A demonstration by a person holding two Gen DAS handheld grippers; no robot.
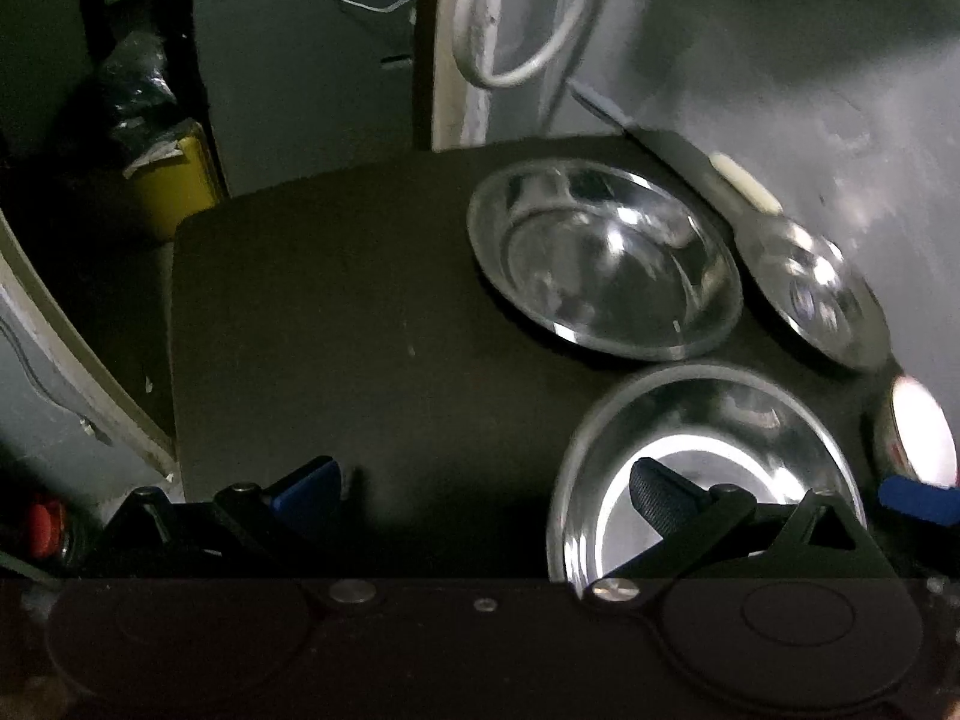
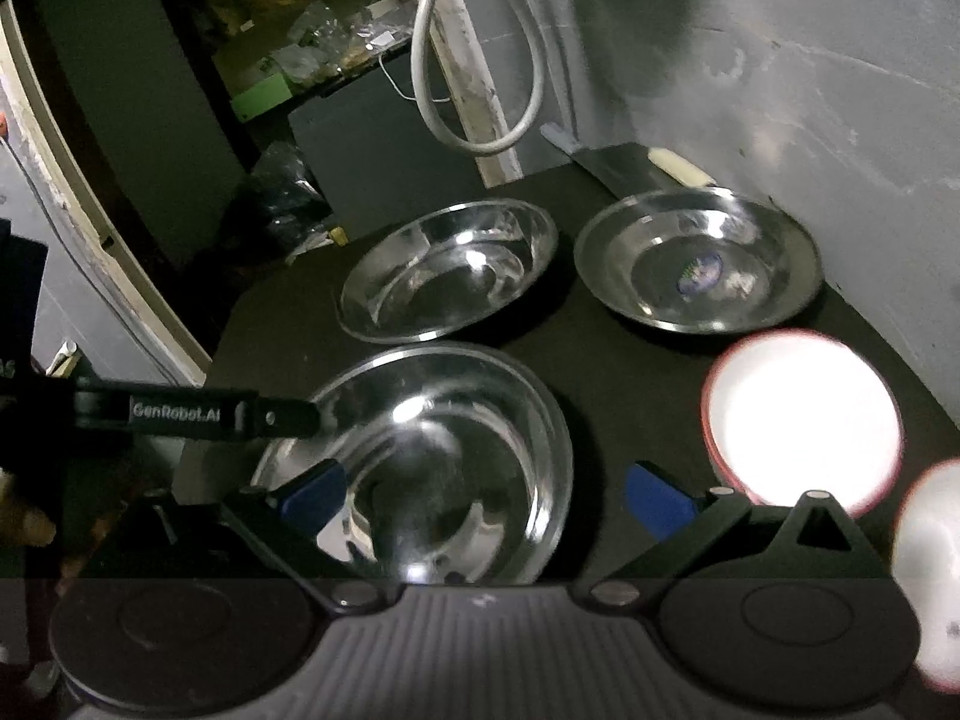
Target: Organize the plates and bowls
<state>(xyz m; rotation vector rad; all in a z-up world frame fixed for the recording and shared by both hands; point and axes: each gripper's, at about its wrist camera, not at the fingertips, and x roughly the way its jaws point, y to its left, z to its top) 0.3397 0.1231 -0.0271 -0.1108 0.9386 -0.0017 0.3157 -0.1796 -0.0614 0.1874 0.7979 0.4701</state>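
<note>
Nothing stacked yet: three shiny round steel plates (image 2: 414, 462) lay apart on your black counter (image 2: 630, 360), white red-rimmed bowl (image 2: 801, 420) beside them. Your left gripper (image 1: 480, 480) and right gripper (image 2: 480, 495) hovered, jaws wide, holding nothing

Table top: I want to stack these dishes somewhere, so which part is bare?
The left half of the black table is bare, from its left edge to the far steel plate and near steel plate. The right side is crowded: stickered plate, white bowl, wall behind.
</note>
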